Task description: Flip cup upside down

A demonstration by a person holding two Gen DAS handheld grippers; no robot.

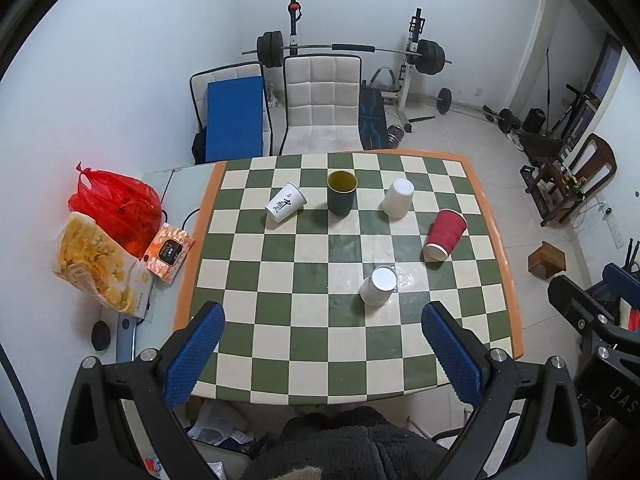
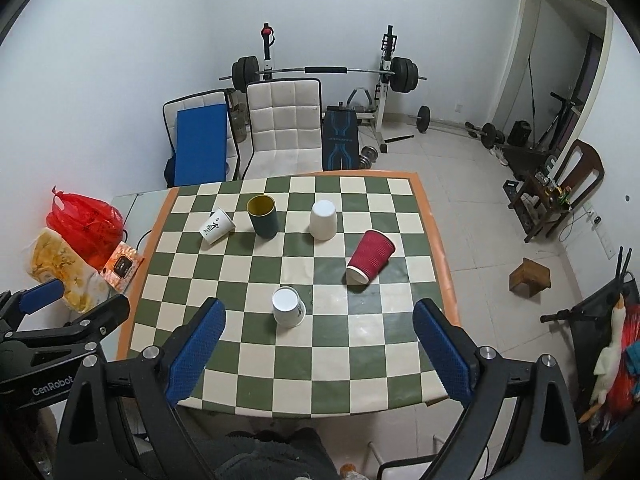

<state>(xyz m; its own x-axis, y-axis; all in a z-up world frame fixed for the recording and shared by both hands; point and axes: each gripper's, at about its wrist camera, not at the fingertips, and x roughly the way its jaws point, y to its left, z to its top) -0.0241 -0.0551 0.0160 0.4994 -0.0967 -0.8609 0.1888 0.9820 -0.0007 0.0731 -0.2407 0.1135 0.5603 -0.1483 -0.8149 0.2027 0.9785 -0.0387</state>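
Several cups stand on the green-and-cream checkered table [image 1: 280,360] [image 2: 360,380]. A dark green cup [image 1: 341,192] [image 2: 263,216] stands upright with its mouth up. A plain white cup [image 1: 397,197] [image 2: 323,219], a red ribbed cup [image 1: 445,234] [image 2: 370,256], a printed white cup [image 1: 285,202] [image 2: 217,225] at far left and a near white cup [image 1: 378,285] [image 2: 287,306] stand upside down. My left gripper [image 1: 322,356] and right gripper [image 2: 318,354] are open and empty, held above the table's near edge.
A red bag [image 1: 114,206], a yellow snack bag [image 1: 96,264] and an orange box [image 1: 168,250] lie on a side table at the left. White chairs [image 1: 320,104] and a barbell rack [image 1: 348,50] stand behind. A wooden stool [image 1: 546,259] sits on the floor at right.
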